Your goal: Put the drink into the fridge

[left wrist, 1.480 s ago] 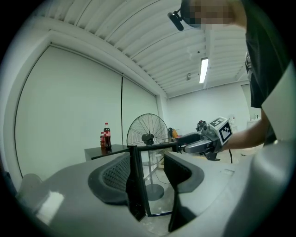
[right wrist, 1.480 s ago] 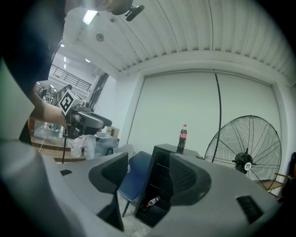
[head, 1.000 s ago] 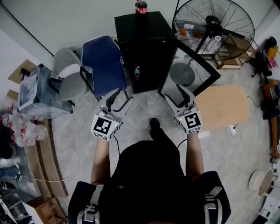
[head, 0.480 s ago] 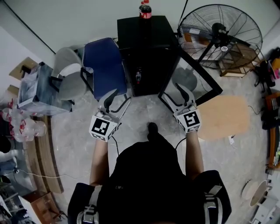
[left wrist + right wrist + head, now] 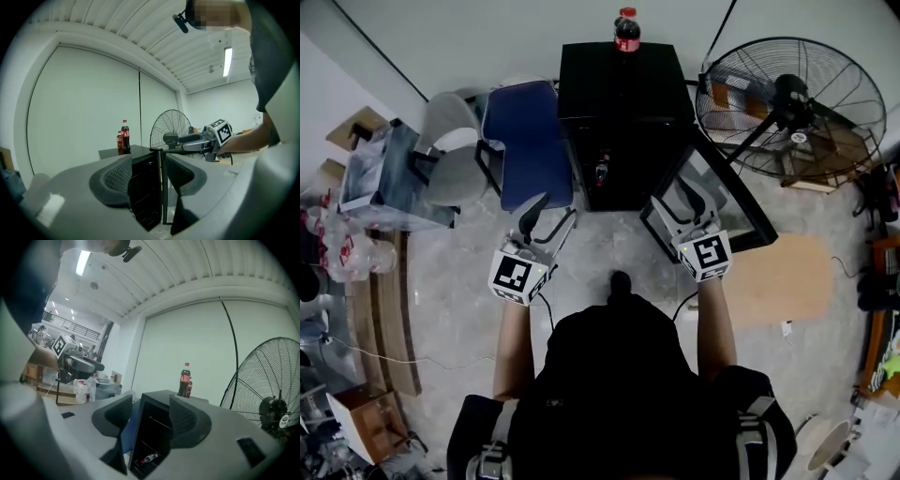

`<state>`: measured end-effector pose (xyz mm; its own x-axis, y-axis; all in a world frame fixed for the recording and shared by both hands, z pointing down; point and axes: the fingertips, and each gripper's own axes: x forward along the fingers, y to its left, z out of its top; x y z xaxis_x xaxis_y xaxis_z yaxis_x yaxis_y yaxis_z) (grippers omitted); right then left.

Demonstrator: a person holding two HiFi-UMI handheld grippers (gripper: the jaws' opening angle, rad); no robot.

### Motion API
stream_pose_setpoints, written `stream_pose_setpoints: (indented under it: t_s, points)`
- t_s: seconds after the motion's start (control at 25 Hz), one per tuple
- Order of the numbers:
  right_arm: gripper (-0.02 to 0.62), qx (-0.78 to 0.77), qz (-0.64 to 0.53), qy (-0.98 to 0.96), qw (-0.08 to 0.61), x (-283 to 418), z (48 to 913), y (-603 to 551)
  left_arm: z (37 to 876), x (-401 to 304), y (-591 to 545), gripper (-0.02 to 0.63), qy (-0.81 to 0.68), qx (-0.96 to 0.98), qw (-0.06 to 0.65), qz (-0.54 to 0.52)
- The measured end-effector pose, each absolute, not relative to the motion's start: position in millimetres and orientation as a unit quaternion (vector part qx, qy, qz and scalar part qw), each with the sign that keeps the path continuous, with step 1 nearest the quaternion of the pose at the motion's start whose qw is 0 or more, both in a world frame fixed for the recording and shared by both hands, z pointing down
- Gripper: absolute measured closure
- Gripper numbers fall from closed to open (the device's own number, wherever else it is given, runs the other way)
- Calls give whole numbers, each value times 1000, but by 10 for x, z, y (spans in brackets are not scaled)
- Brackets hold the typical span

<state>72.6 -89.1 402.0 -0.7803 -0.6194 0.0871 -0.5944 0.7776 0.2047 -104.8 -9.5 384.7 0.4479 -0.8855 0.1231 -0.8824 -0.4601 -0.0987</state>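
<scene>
Two drinks [image 5: 123, 137] stand on top of the fridge [image 5: 619, 103], at its far edge. Both grippers are empty: left gripper [image 5: 551, 212] jaws wide apart, right gripper [image 5: 680, 195] apart, just closing slightly. Risk: the right reach bumps the open door [image 5: 722, 202], or a high grab topples the drinks

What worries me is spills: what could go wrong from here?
1. The cola bottle stands near the back edge of the fridge top; a clumsy reach might topple it.
2. The open glass door juts out beside the right gripper, whose empty jaws just narrowed; it could get bumped.
</scene>
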Motion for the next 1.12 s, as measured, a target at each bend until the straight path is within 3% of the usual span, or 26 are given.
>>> stream_pose_setpoints:
  t_s: [1.12]
  points:
    - [353,300,-89,-949,45,325,3831,-2278,3940,-1306,-1089,379,563,-823,2,-74]
